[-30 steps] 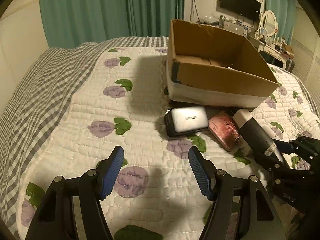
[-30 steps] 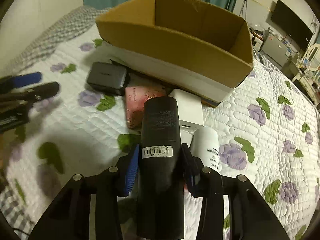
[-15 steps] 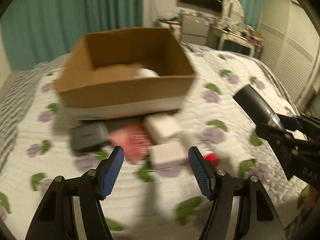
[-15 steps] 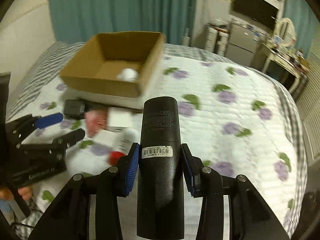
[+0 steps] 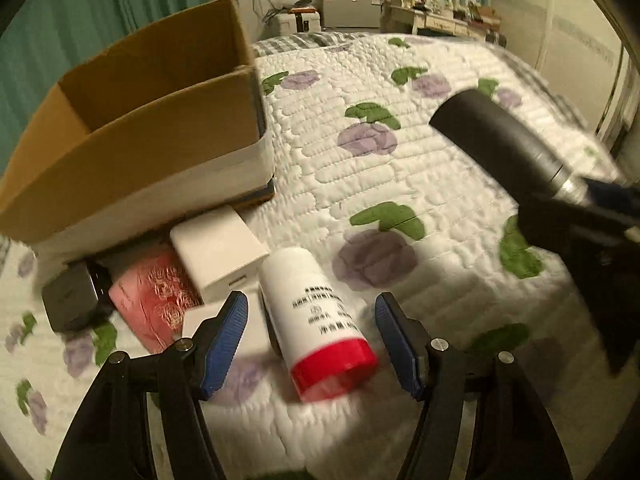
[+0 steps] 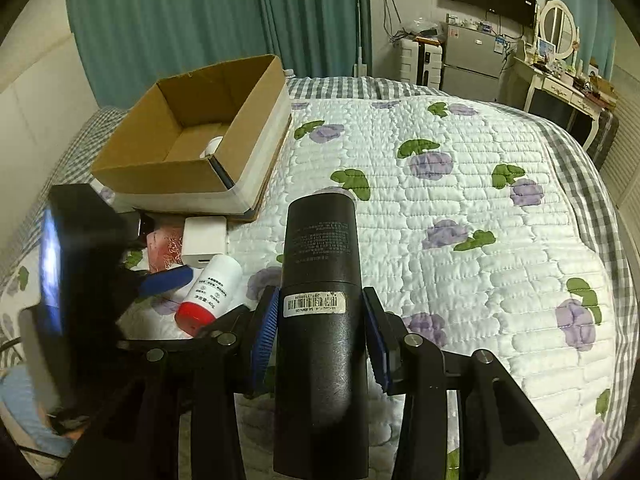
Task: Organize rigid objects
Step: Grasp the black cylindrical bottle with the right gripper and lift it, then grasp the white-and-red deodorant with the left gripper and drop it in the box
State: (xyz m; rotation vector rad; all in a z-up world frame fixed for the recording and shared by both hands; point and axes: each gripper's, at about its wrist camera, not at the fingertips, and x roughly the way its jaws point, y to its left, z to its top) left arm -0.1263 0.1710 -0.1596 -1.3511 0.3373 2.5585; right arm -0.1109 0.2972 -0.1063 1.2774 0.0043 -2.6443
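My right gripper (image 6: 322,338) is shut on a black cylinder bottle (image 6: 320,320) and holds it above the quilt; the bottle also shows in the left wrist view (image 5: 500,148). My left gripper (image 5: 312,340) is open, its blue fingers on either side of a white bottle with a red cap (image 5: 316,320) lying on the bed, not touching it. The open cardboard box (image 5: 132,112) sits at the upper left, with a white object inside it (image 6: 212,146). A white box (image 5: 218,250), a red packet (image 5: 154,292) and a dark grey case (image 5: 70,300) lie in front of it.
The quilted flowered bedspread (image 6: 460,208) stretches to the right. Teal curtains (image 6: 200,20), a fridge (image 6: 472,56) and a dresser with a mirror (image 6: 560,68) stand behind the bed. The left gripper's body (image 6: 80,264) shows at the left of the right wrist view.
My left gripper swung right and closed in on the white red-capped bottle. My right gripper lifted the black bottle off the pile and drew back to the right.
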